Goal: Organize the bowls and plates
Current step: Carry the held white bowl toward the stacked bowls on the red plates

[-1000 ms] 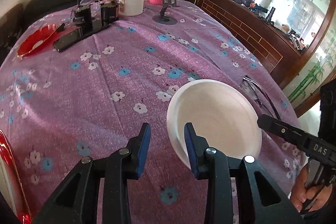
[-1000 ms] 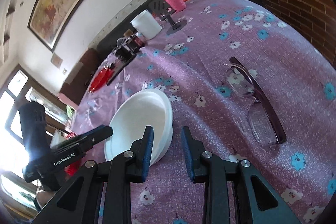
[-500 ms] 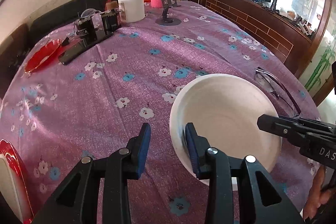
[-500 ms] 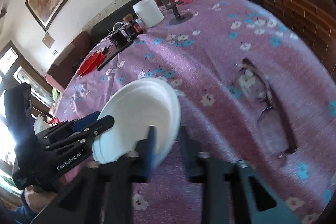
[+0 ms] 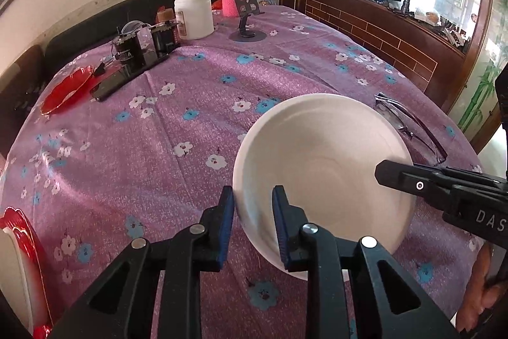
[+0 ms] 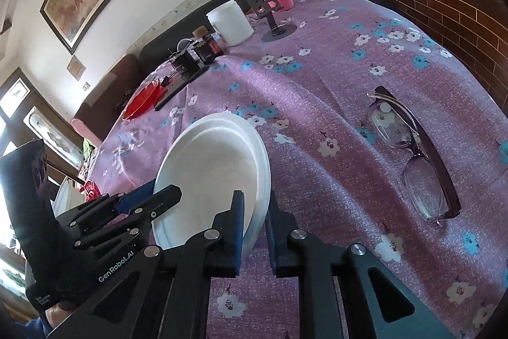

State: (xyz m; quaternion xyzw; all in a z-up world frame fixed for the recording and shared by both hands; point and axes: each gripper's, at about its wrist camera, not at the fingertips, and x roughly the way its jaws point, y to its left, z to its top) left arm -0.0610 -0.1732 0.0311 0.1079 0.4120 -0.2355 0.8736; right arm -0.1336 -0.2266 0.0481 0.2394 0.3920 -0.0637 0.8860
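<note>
The white bowl (image 5: 320,167) is lifted and tilted above the counter (image 5: 190,129), near the glasses (image 6: 412,154). The left tongs (image 5: 252,213) have just been closing and pinch its near rim. The right tongs (image 6: 255,220) clamp the opposite rim.

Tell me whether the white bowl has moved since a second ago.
Yes. The white bowl has lifted and tilted, its rim now nearer the glasses, with both grippers' jaws closing on it.
</note>
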